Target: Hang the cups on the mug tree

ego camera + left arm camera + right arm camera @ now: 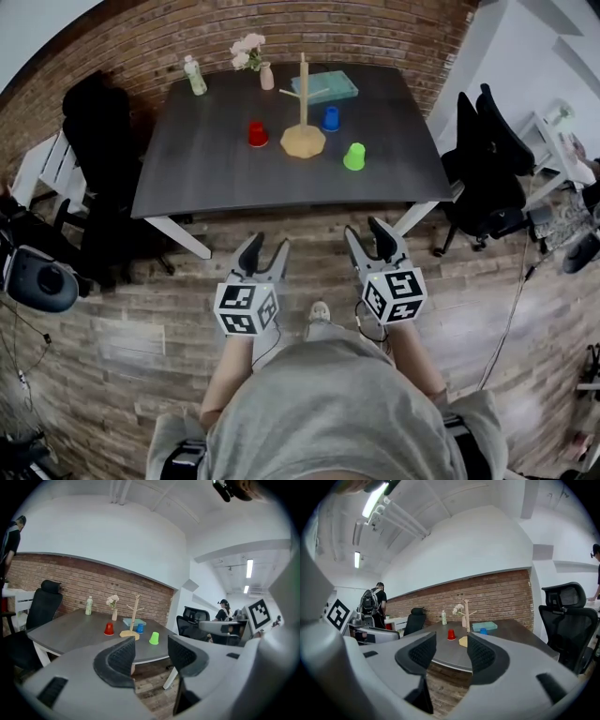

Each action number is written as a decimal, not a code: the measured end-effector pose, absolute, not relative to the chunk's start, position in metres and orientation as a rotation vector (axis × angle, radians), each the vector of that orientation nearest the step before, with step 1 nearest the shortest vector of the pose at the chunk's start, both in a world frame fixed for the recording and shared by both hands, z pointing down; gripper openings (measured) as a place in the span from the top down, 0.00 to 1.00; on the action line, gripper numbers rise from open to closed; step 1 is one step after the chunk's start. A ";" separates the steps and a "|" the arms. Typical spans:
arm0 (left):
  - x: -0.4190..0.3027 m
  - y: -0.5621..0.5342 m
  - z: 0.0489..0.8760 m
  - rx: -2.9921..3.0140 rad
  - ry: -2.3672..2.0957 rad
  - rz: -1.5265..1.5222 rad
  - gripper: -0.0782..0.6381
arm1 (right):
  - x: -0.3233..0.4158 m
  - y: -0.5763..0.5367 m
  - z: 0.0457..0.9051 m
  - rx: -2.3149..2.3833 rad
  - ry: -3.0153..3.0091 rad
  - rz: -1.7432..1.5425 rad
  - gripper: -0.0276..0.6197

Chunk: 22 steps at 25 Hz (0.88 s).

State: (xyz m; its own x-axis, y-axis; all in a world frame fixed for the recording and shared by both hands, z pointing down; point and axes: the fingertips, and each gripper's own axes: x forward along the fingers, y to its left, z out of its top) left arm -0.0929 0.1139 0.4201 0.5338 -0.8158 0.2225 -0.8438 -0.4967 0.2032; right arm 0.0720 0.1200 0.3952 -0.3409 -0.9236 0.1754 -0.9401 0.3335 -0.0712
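red cup (257, 134), blue cup (330, 118) and green cup (354, 157) ring the mug tree (303, 103) on the counter (216, 178), upper centre, none hung. left gripper view: left tongs (151, 645) spread, empty. right gripper view: right tongs (451, 640) likewise. best step in close and meet one cup squarely.

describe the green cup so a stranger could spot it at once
Find the dark table by the brick wall, then the wooden mug tree near its middle. The green cup stands on the tabletop just right of the tree's base, closest to the near edge. It is the only green one: the red cup is left of the tree, the blue cup farther back.
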 end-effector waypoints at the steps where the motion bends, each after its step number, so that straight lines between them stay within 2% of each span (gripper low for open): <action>1: -0.091 0.106 0.420 2.485 -1.389 0.138 0.60 | 0.075 0.112 0.395 1.735 -2.479 0.241 0.64; 22: -0.065 -0.029 0.438 2.379 -1.526 0.119 0.57 | 0.120 -0.025 0.406 1.639 -2.533 0.229 0.64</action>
State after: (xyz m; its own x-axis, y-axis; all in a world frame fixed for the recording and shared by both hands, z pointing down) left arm -0.0653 -0.0293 0.4383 0.4286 -0.8724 0.2351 -0.8983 -0.3835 0.2145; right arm 0.1203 -0.0247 0.4061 -0.4084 -0.8952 0.1783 -0.9127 0.4037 -0.0638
